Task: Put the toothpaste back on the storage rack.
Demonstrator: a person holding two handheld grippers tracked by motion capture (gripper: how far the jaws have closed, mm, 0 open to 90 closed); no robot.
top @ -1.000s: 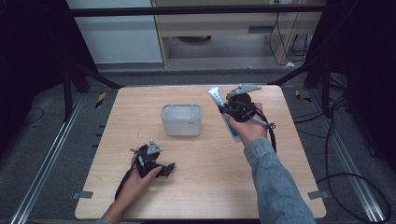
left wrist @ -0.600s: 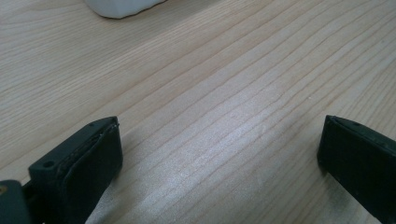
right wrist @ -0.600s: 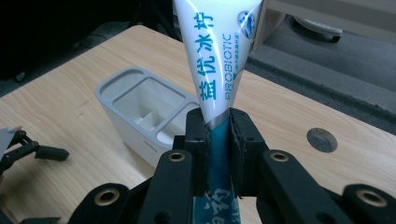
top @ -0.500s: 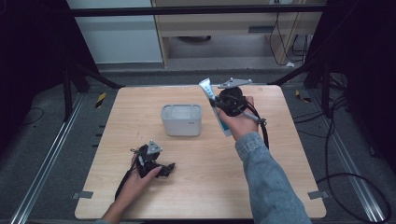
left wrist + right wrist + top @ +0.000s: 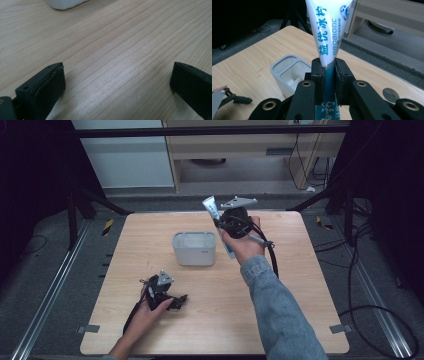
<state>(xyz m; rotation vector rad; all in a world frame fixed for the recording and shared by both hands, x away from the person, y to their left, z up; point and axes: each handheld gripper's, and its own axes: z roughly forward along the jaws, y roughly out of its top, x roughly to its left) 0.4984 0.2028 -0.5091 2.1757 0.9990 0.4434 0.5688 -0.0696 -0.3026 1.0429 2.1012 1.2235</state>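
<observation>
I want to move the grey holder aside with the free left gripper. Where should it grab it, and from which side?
Probably from above, jaws astride one of the short end walls of the grey holder. It stands upright with its top open and thin walls, so a wall fits between the open jaws of the left gripper. Its near front side is unobstructed; the right gripper holds the toothpaste tube beside its right end.

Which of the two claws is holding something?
The right claw: its jaws are clamped on the white and teal toothpaste tube, beside the grey holder. The left claw stands open over bare table.
</observation>
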